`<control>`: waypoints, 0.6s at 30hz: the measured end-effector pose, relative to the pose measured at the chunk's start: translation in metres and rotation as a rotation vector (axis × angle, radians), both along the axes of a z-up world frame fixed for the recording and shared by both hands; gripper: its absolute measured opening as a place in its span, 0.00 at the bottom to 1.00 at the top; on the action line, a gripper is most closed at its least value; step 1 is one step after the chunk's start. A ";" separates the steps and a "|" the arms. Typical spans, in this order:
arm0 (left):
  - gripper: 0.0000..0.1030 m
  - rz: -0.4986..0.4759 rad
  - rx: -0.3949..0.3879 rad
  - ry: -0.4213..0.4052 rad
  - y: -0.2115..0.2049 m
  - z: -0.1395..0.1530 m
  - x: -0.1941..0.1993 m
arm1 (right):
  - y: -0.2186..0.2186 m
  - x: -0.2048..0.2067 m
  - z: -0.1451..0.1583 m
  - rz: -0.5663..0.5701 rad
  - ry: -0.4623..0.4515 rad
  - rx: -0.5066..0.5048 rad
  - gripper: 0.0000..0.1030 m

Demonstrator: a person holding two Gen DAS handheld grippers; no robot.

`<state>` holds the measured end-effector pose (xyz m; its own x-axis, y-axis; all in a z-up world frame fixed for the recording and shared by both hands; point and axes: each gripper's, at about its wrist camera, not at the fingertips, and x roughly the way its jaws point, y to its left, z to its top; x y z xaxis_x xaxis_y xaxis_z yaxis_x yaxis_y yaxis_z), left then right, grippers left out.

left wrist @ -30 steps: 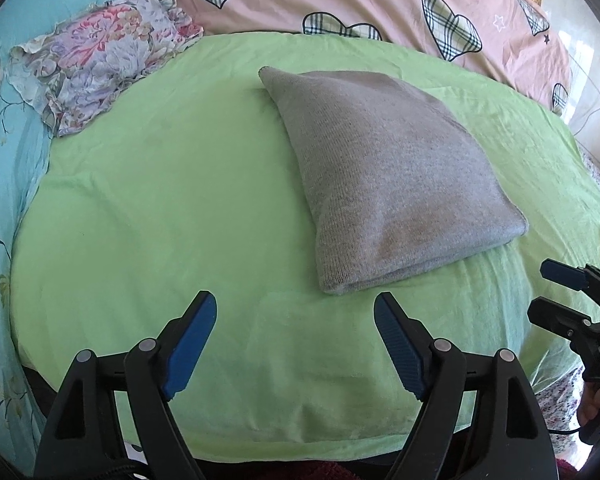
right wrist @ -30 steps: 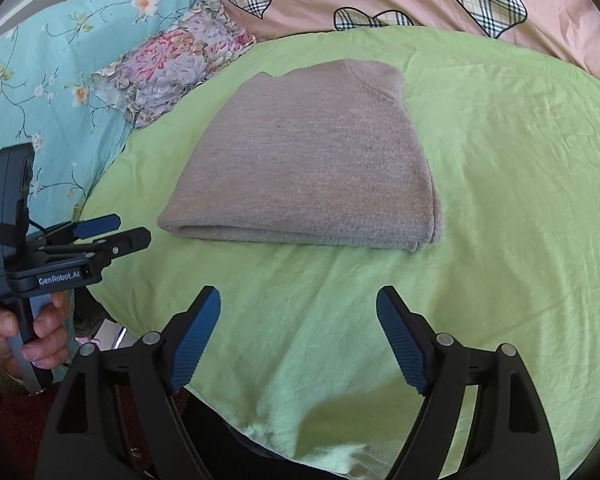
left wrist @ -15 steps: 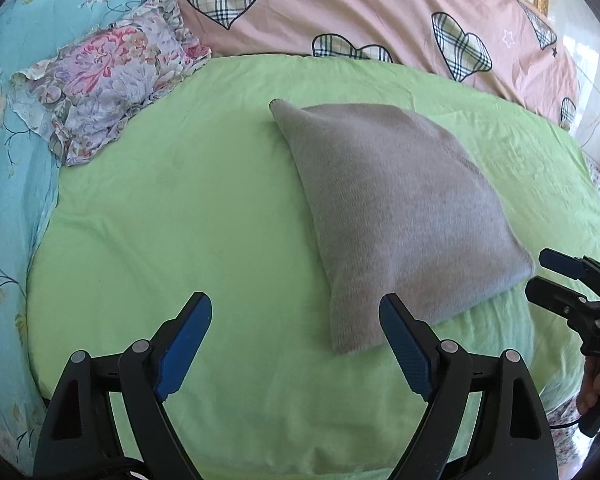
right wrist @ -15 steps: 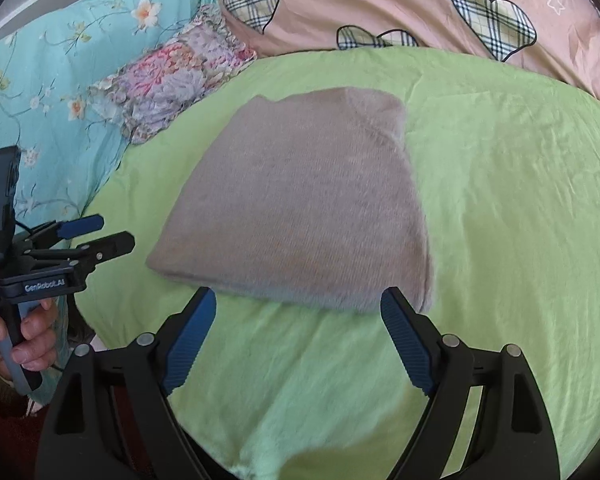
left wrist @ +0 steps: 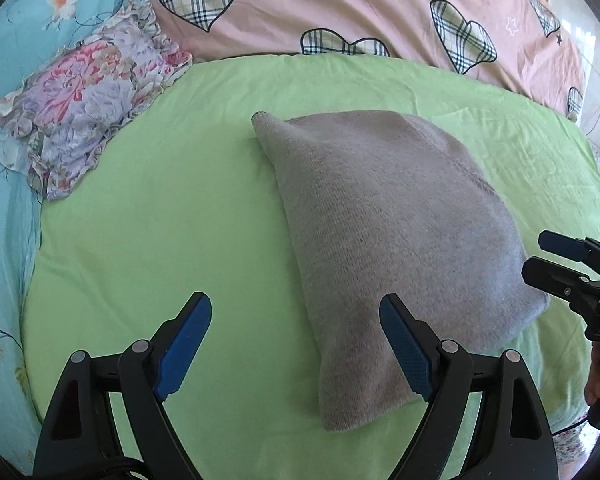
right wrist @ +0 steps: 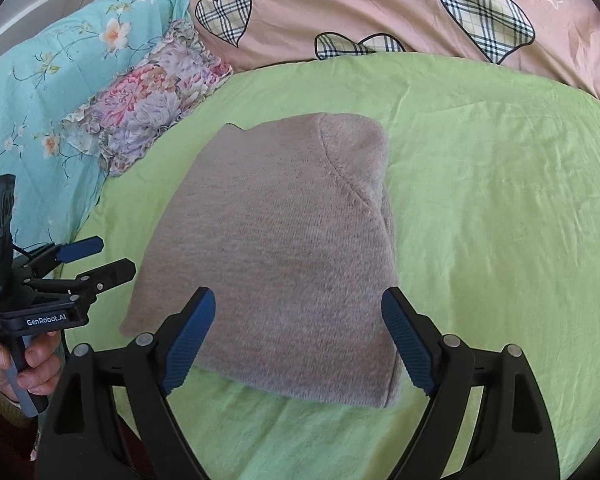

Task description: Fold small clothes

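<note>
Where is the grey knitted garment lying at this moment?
The grey knitted garment lies folded on the green sheet, mid-frame in the right wrist view, right of the floral cloth. In the left wrist view it sits right of centre.

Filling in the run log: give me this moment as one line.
left claw: open, empty | right claw: open, empty | grey knit garment: folded, flat on green sheet | both claws near its front edge

A fuzzy, matt knit is being shown by the grey garment [right wrist: 276,248]; smooth, lightly creased cloth by the green sheet [right wrist: 500,208]; ribbed blue pads [left wrist: 404,344] and matt black plastic by the left gripper [left wrist: 296,344].
</note>
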<state>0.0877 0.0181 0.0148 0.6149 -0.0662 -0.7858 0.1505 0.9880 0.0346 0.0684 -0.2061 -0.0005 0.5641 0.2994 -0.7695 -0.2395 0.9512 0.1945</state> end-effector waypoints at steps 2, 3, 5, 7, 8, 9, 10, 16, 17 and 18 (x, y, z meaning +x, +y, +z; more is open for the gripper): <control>0.84 0.011 0.006 0.005 0.001 -0.001 0.004 | 0.001 0.006 -0.001 0.001 0.002 -0.004 0.84; 0.84 0.016 0.011 0.010 0.001 -0.001 0.006 | 0.001 0.008 -0.001 -0.002 0.003 -0.003 0.84; 0.85 0.019 0.025 0.028 0.000 -0.004 0.008 | 0.001 0.014 -0.002 -0.005 0.009 0.001 0.84; 0.85 0.014 0.043 0.038 -0.001 -0.005 0.011 | 0.003 0.019 -0.003 -0.010 0.016 0.002 0.84; 0.85 0.015 0.052 0.035 -0.001 -0.005 0.011 | 0.004 0.020 -0.003 -0.011 0.019 0.001 0.84; 0.85 0.014 0.062 0.029 -0.002 -0.005 0.011 | 0.006 0.022 -0.002 -0.006 0.020 0.001 0.84; 0.86 0.015 0.077 0.024 -0.002 -0.005 0.011 | 0.008 0.023 -0.002 0.002 0.021 -0.003 0.84; 0.89 0.034 0.090 0.038 -0.002 -0.007 0.011 | 0.018 0.023 -0.003 0.021 0.038 -0.035 0.85; 0.89 0.037 0.088 0.038 -0.002 -0.007 0.011 | 0.019 0.022 -0.003 0.023 0.040 -0.035 0.85; 0.89 0.037 0.088 0.037 -0.002 -0.007 0.010 | 0.020 0.021 -0.003 0.025 0.042 -0.034 0.85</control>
<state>0.0975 0.0161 0.0079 0.5861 0.0268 -0.8098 0.1165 0.9863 0.1170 0.0895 -0.1862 -0.0037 0.5240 0.2864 -0.8021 -0.2553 0.9513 0.1729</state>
